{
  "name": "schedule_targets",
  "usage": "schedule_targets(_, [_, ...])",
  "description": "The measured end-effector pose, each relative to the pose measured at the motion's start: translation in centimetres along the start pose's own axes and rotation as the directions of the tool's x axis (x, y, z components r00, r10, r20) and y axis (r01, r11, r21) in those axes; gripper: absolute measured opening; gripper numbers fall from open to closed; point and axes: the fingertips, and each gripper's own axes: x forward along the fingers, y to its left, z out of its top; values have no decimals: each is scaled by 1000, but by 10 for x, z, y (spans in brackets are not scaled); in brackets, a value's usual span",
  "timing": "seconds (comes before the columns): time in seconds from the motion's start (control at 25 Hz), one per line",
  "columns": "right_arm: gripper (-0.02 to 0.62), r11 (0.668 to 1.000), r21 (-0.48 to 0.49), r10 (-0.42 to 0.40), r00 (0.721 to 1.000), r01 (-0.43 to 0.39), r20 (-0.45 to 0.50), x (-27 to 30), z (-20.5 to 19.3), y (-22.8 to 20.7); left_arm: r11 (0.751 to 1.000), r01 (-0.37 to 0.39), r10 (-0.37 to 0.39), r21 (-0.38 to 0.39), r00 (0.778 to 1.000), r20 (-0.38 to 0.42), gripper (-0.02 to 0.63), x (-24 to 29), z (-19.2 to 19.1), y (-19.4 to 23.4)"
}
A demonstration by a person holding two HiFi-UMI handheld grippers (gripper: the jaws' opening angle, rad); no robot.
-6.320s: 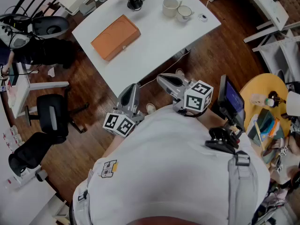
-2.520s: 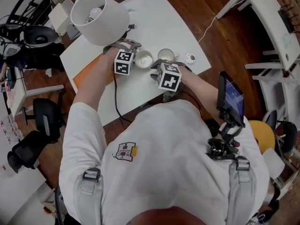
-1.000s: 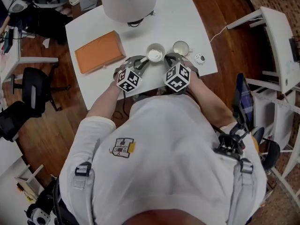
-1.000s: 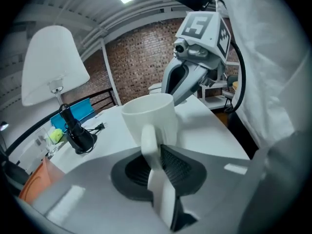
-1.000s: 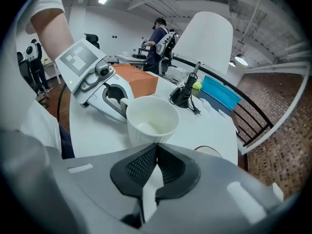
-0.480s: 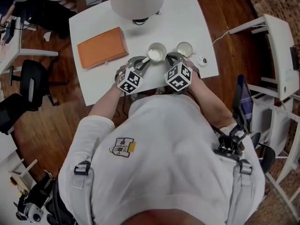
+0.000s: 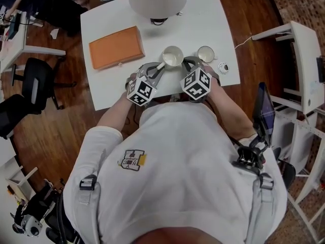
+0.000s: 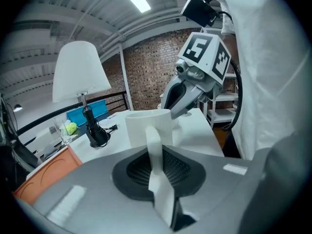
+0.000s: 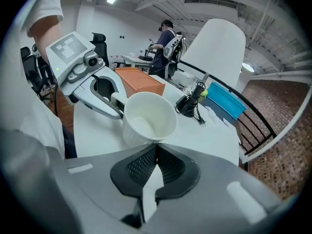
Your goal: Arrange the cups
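Head view, glossy white ceramic cup [image 7: 172, 56] near the white tabletop's [image 7: 203, 19] front edge, left gripper view, my left tongs [image 8: 153, 149] clamped on its looped handle, right gripper view, right tongs [image 9: 156, 146] clenched shut at its round rim

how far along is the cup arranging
Looks done: the right cup stands upright on the table. In hand: the left gripper clamps the handle of the left cup, the shut right gripper at its rim. Left: probably settling it beside the other and letting go.
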Motion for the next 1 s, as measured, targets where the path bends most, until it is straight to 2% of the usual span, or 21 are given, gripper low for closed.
schedule_targets(0.2, [0, 998, -57, -23, 997, 28, 73, -19, 39, -3, 998, -61, 61, 11, 996, 61, 35, -30, 18, 16])
schedule_targets(0.44, [0, 989, -137, -31, 977, 61, 210, -38, 122, 2, 981, -192, 192, -11, 974, 120, 37, -91, 32, 58])
schedule_targets(0.68, [0, 973, -226, 29, 958, 38, 285, -19, 204, 26, 952, -305, 307, -39, 946, 105, 37, -145, 11, 103])
schedule_targets(1.0, [0, 966, -253, 133, 950, -60, 283, 48, 272, 66, 935, -349, 353, -67, 934, 58, 12, -163, -31, 144])
